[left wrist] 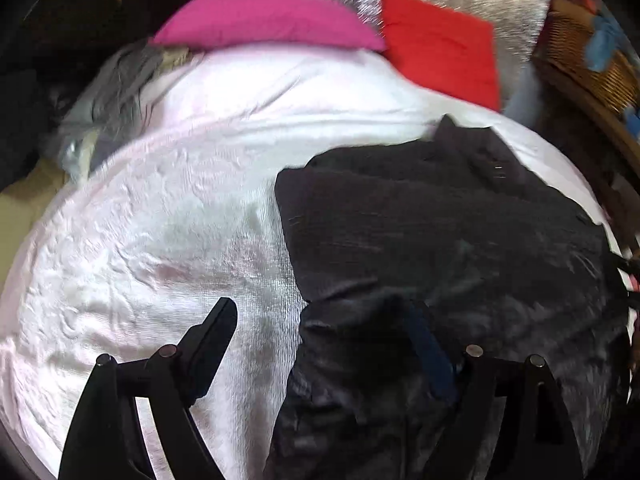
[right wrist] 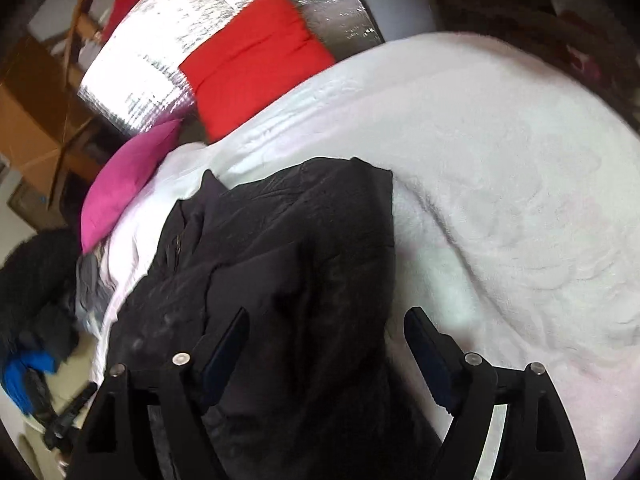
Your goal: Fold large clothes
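White bedspread (left wrist: 168, 216) carries a bunched black jacket (left wrist: 440, 240). Left gripper (left wrist: 320, 320) and right gripper (right wrist: 326, 328) stand apart, gripping nothing. Thick layers could slip a shallow pinch.

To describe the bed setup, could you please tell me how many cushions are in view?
2: a pink fabric cushion at the head of the white blanket, and a red fabric cushion beside it. Others may be hidden.

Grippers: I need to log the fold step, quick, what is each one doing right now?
Left gripper: open, holding nothing, one finger over the bulky black padded jacket.
Right gripper: open, straddling the jacket without gripping it.
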`<state>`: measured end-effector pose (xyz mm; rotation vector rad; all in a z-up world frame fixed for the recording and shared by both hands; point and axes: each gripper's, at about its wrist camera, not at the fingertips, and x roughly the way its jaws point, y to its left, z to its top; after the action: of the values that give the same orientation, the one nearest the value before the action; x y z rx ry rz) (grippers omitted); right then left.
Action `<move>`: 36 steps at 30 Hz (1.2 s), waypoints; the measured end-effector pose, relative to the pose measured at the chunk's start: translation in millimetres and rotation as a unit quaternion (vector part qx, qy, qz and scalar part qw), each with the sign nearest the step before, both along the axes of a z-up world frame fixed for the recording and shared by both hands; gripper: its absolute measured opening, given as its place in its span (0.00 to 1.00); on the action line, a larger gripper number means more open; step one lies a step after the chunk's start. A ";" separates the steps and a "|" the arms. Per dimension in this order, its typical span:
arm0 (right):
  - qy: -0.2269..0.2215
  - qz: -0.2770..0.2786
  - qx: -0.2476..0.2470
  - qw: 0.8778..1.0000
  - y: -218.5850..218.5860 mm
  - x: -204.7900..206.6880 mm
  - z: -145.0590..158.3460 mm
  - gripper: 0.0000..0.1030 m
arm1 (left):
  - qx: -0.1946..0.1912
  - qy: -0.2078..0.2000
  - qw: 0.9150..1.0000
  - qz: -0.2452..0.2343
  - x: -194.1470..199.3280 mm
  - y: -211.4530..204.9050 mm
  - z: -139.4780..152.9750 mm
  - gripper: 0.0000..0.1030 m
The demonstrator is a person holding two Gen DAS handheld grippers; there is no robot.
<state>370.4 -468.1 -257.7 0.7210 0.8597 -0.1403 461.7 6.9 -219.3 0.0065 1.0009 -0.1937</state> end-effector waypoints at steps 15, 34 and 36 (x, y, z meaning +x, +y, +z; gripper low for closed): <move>0.031 0.017 -0.114 0.993 33.7 19.9 -1.1 0.49 | 0.020 0.029 0.999 -0.011 15.5 -40.3 -26.0 0.68; -0.084 0.006 -0.069 0.994 44.3 -102.9 69.9 0.72 | 0.016 -0.091 0.996 0.001 -102.5 -17.9 29.3 0.75; -0.091 0.003 -0.059 0.994 49.3 -119.7 71.4 0.72 | 0.016 -0.096 0.995 0.007 -121.9 -10.3 28.7 0.76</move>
<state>250.7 -418.8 -186.3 0.6101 0.6733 -0.1176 339.8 -3.4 -190.6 0.0476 0.8116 -0.1613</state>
